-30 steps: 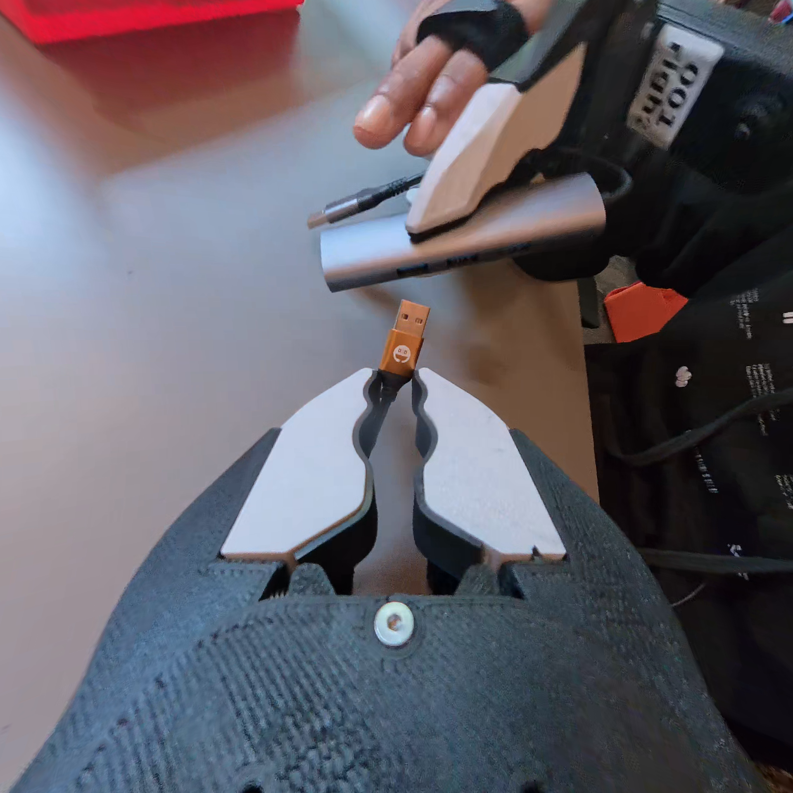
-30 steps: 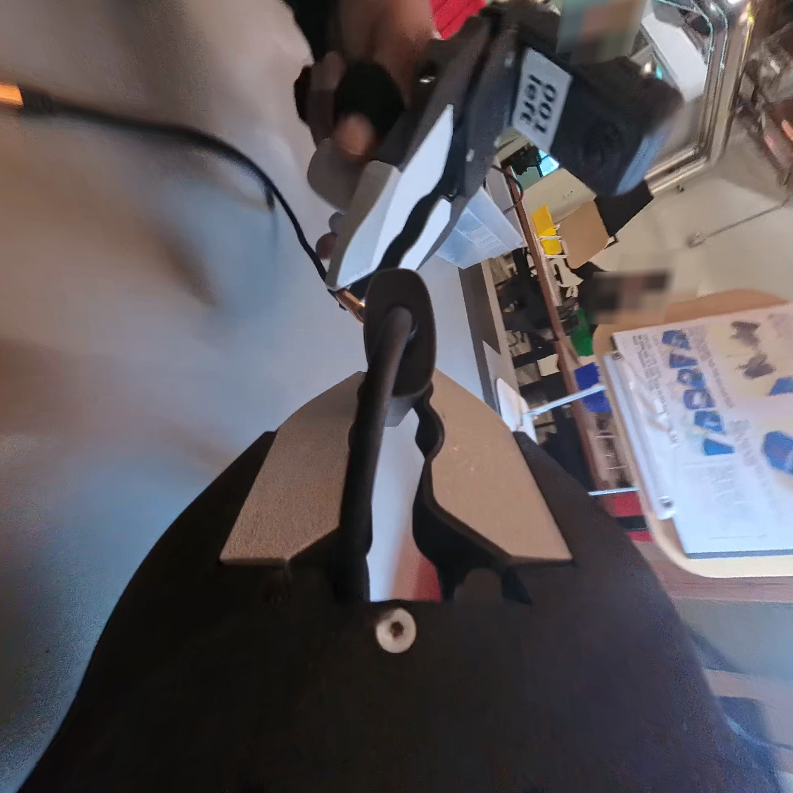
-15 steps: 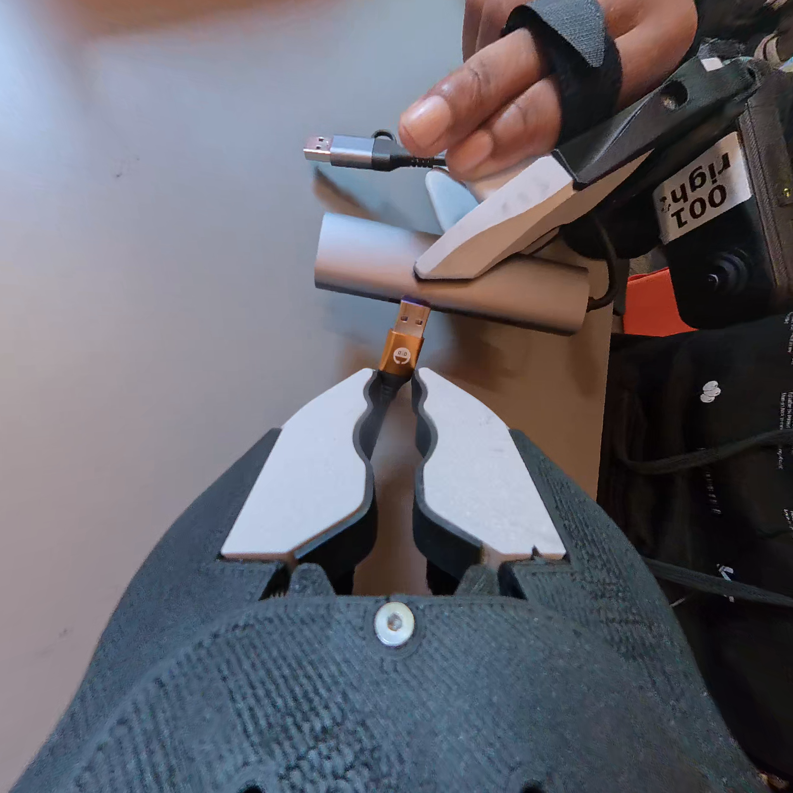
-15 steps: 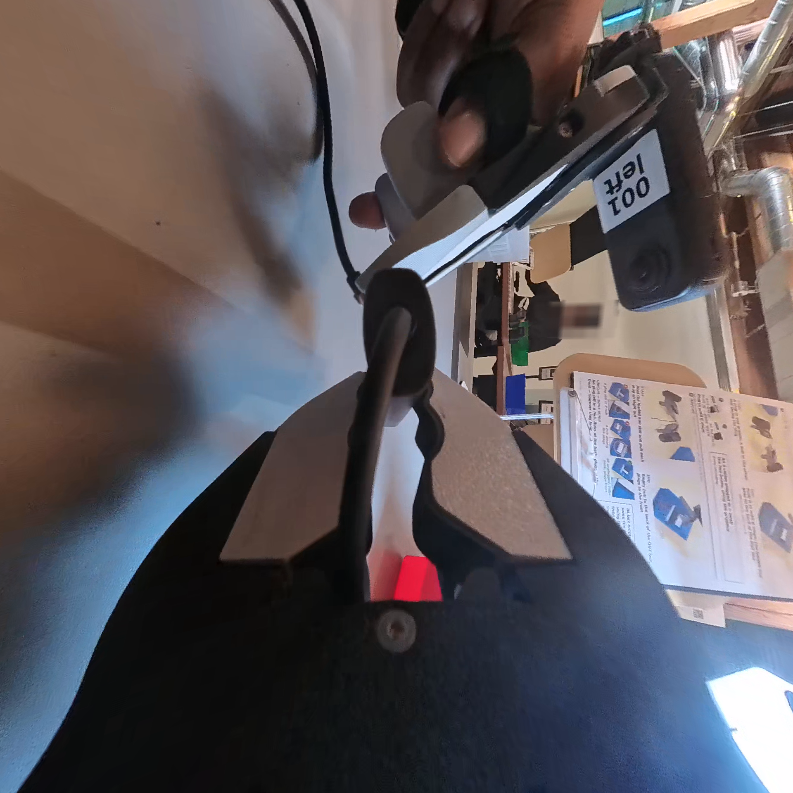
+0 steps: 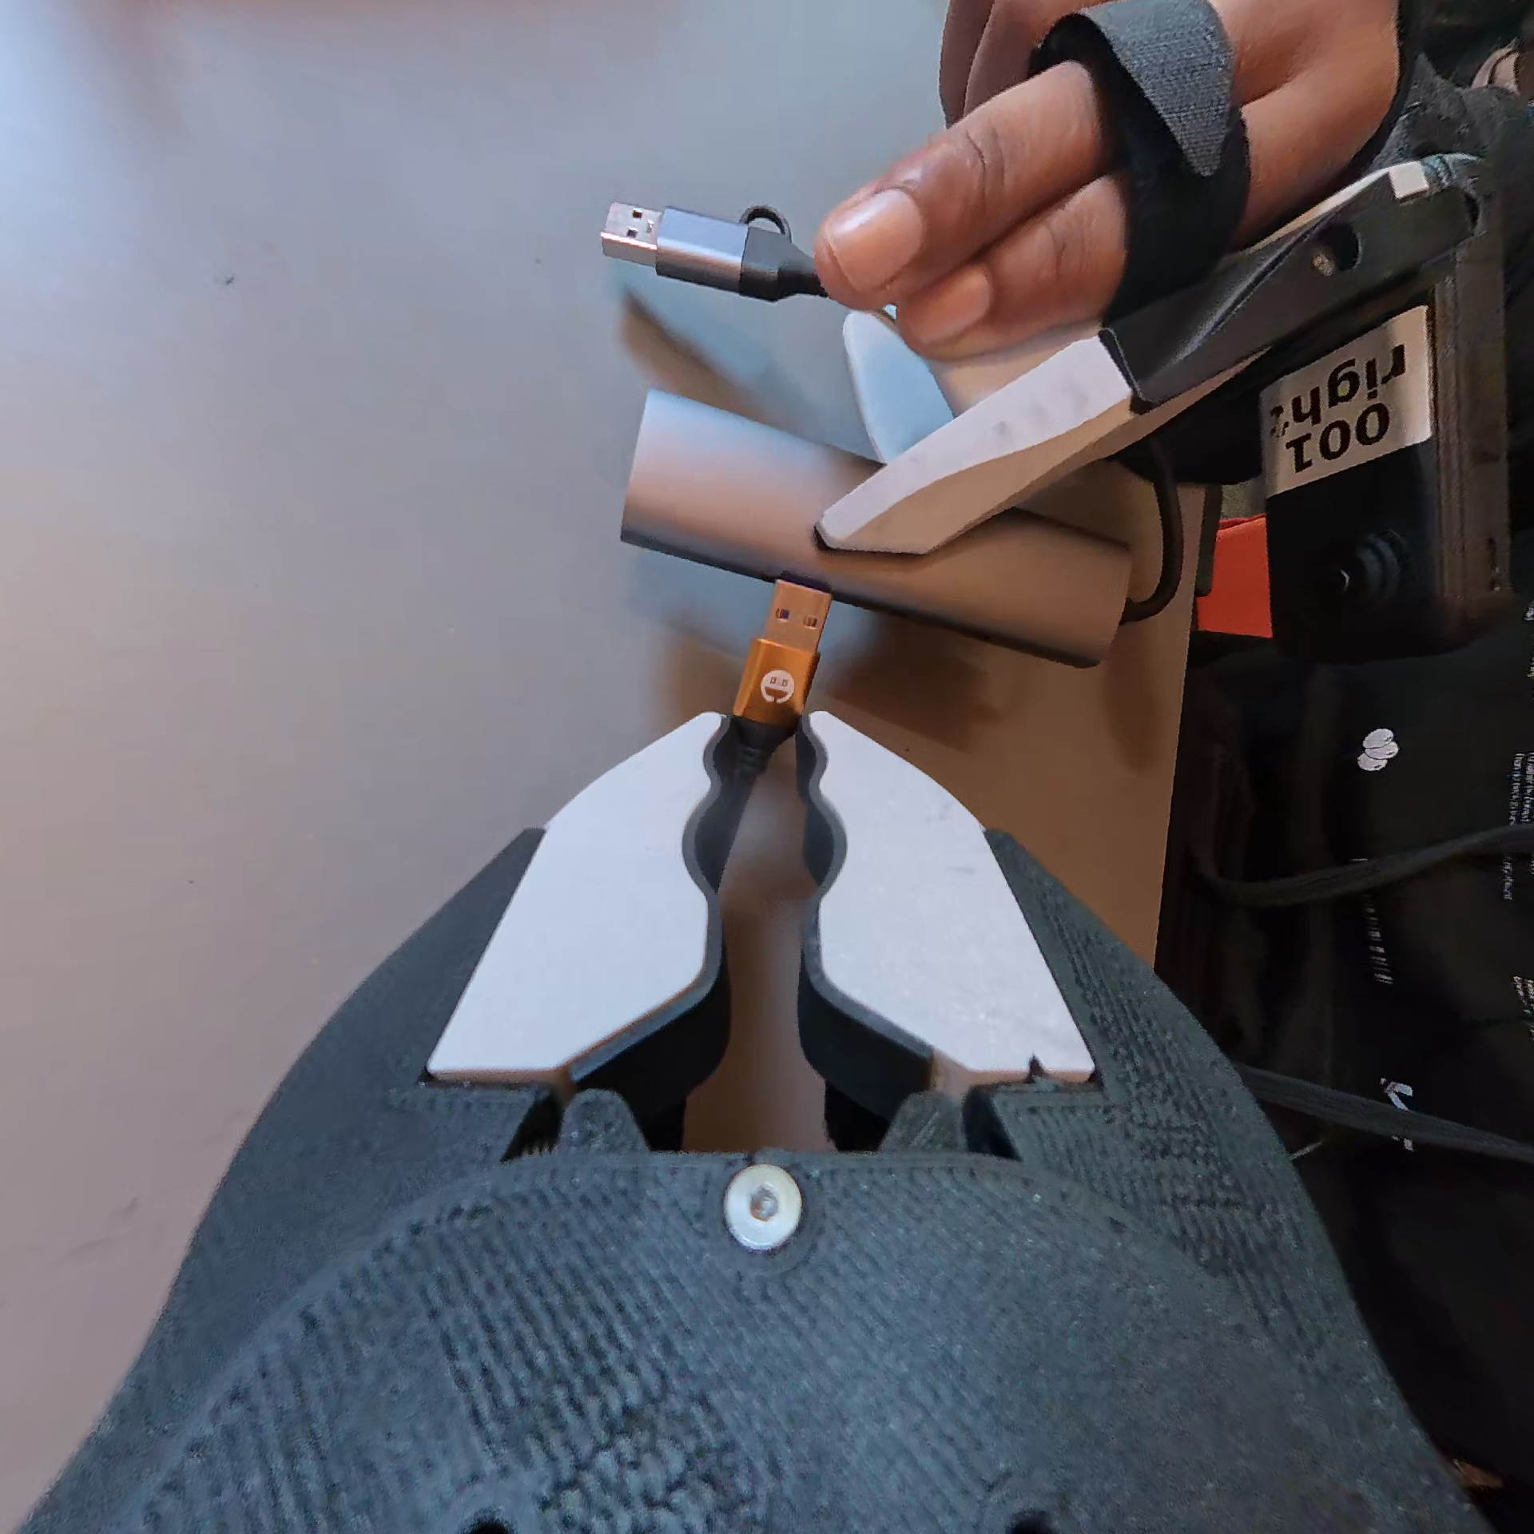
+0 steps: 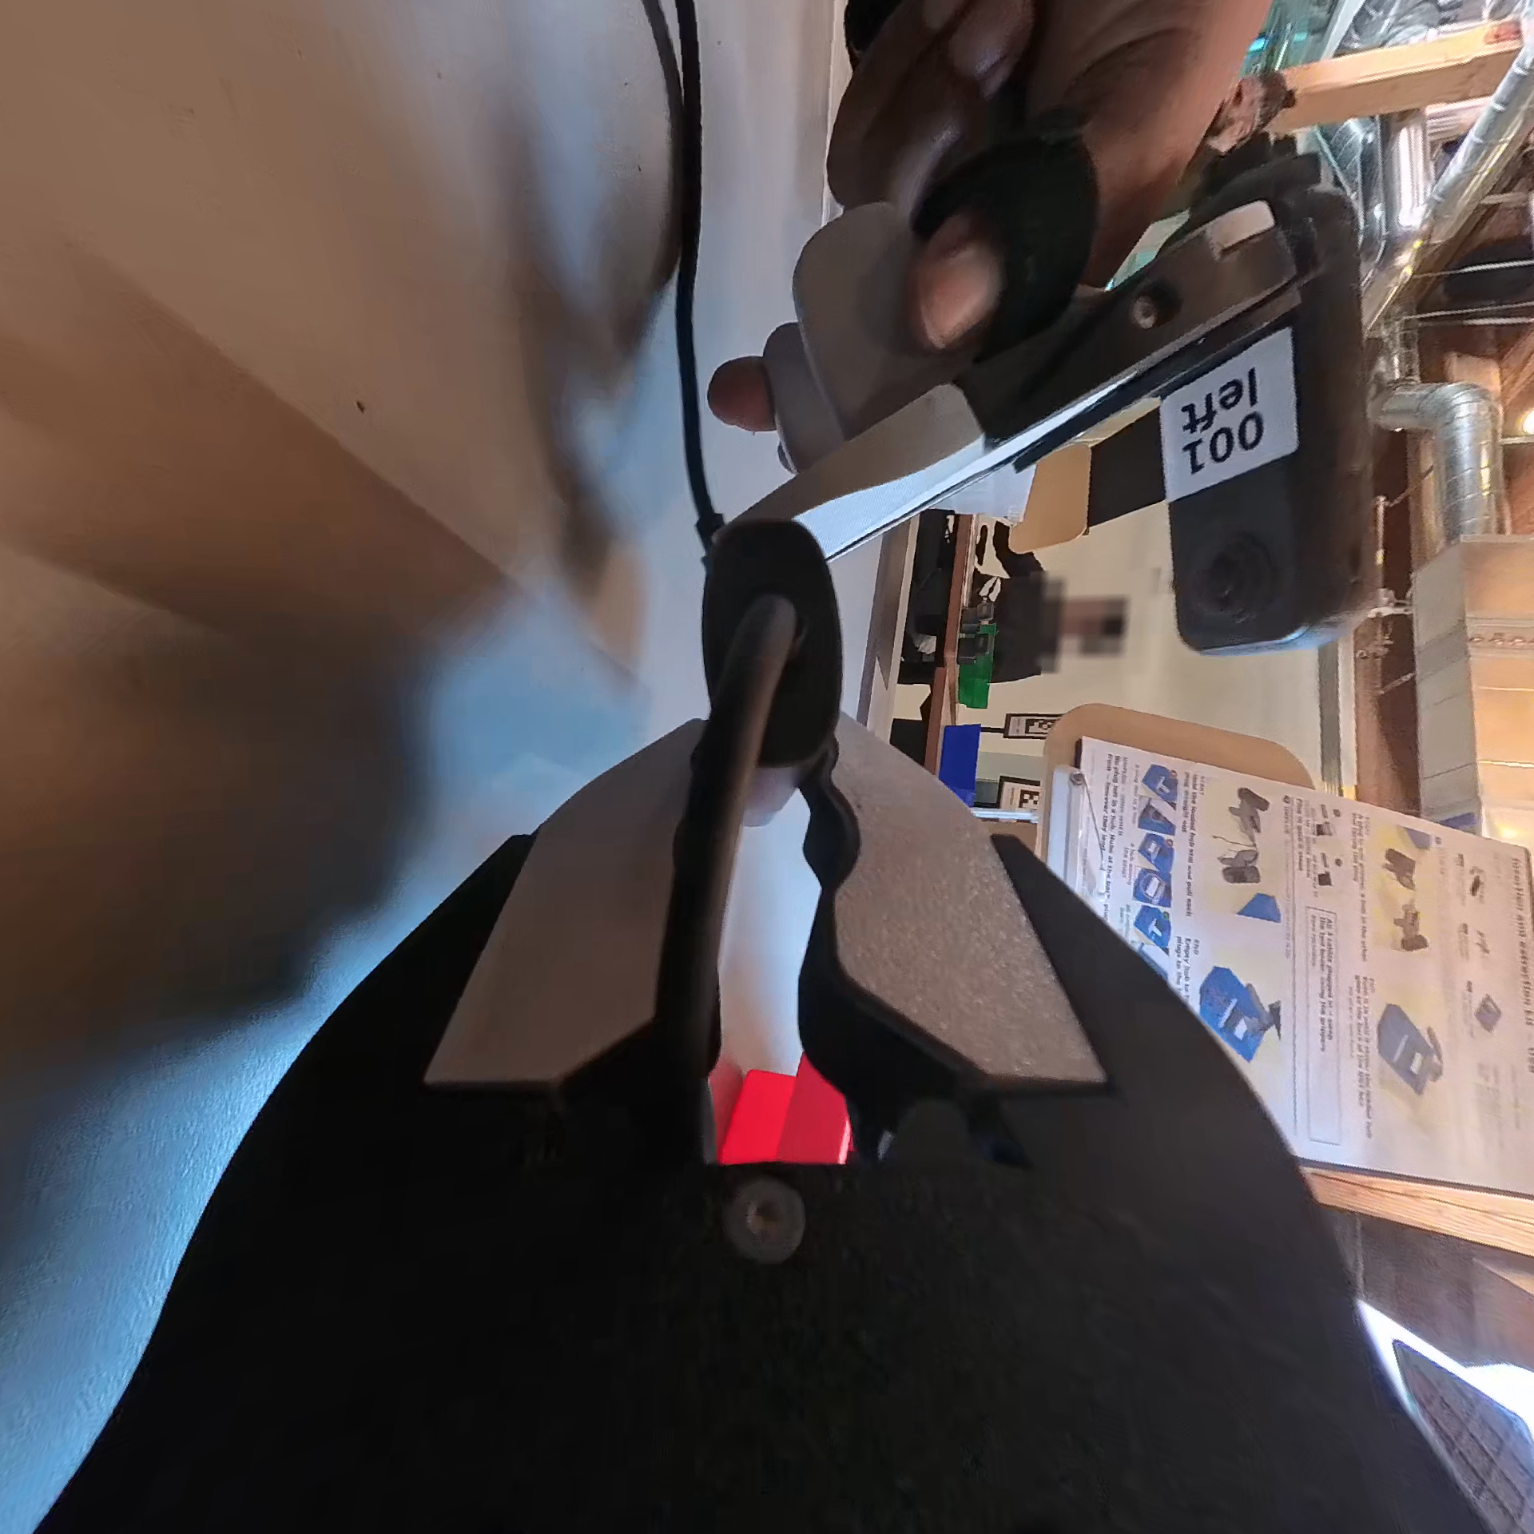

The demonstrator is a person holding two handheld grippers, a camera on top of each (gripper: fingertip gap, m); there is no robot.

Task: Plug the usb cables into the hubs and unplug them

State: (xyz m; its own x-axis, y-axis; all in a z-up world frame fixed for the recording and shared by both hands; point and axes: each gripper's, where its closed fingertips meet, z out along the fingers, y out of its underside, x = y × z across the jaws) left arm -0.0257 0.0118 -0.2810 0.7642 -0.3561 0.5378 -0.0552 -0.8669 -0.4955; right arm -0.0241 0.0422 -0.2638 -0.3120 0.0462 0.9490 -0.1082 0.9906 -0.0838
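In the left wrist view my left gripper (image 5: 762,730) is shut on the black neck of the orange USB plug (image 5: 779,676). The plug's metal tip (image 5: 801,613) meets the lower side of the grey hub (image 5: 730,498), at a port; how deep it sits is hidden. A finger (image 5: 979,465) of the right gripper lies across the hub. The hub's own grey plug (image 5: 689,245) sticks out left beside a person's fingers (image 5: 955,224). In the right wrist view my right gripper (image 6: 768,751) is shut on the hub (image 6: 776,639), seen end-on with its black cable (image 6: 714,872).
The brown table (image 5: 290,664) ends at an edge (image 5: 1166,788) on the right; beyond it are dark cloth and black cables (image 5: 1370,872) and an orange object (image 5: 1241,581). The right wrist view shows a red box (image 6: 780,1112) and an instruction sheet (image 6: 1245,955). My left and right fingertips are right by each other.
A second ago a gap lay between the orange plug and the hub. The hub has turned and come down onto the plug's tip. Both grippers have kept their hold.
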